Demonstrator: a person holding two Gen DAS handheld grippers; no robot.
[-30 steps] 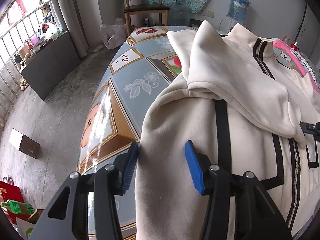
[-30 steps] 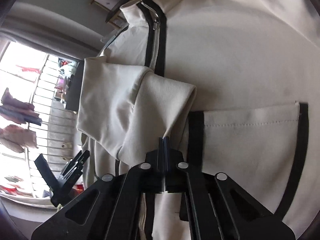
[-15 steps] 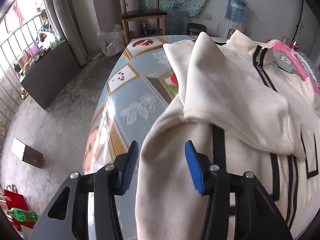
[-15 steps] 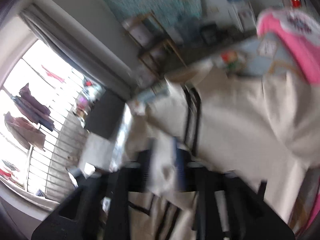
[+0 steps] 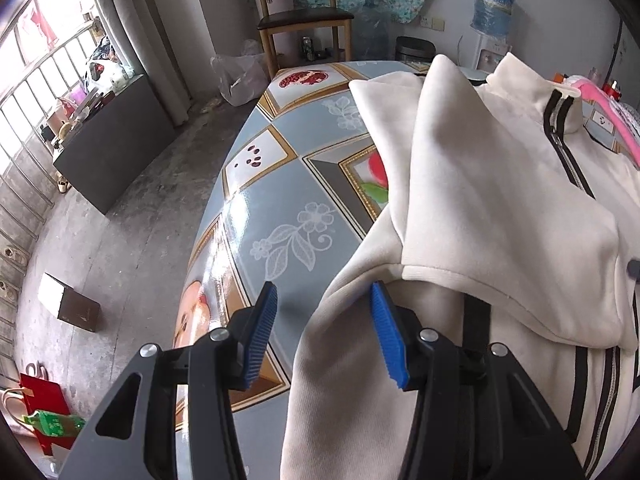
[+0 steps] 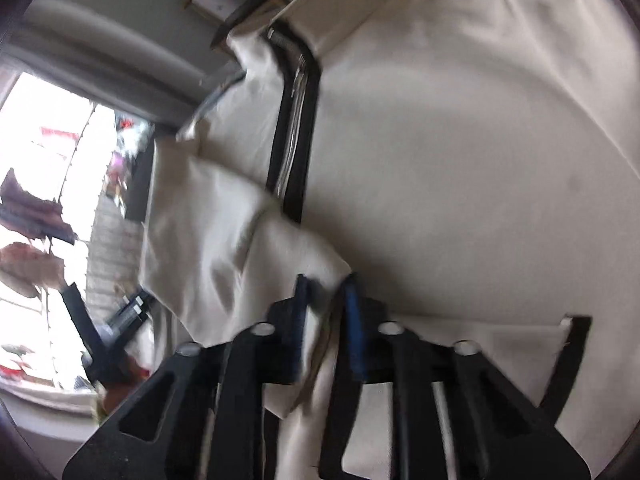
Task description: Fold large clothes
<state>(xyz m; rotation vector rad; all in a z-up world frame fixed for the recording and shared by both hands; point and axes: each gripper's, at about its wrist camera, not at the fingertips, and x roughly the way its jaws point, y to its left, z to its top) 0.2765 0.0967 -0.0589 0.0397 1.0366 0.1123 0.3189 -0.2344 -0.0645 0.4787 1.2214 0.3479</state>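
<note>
Left wrist view: the left hand-held gripper is seen with its blue pads spread wide. The side edge of the cream jacket lies in the gap between them, but no cloth is clamped. The jacket is spread over the right part of the worktop, with one sleeve folded back across the chest; its hemmed cuff edge is laid just ahead of the right pad. A black-trimmed zipper is seen running down from the collar. Left of the jacket's side edge a broad strip of the patterned worktop is left uncovered, up to the worktop's curved left rim. Beyond that rim lies open concrete floor, bounded by a dark cabinet near the window and a wooden chair at the far end. A small box is seen on the floor. A pink garment shows at the far right.

Right wrist view (blurred by motion): the right hand-held gripper is seen partly open, with a fold of the cream jacket lying between its fingers; whether the cloth is pinched cannot be told. The black zipper runs away from it toward the collar. The other gripper shows at the left edge, apart from it.
</note>
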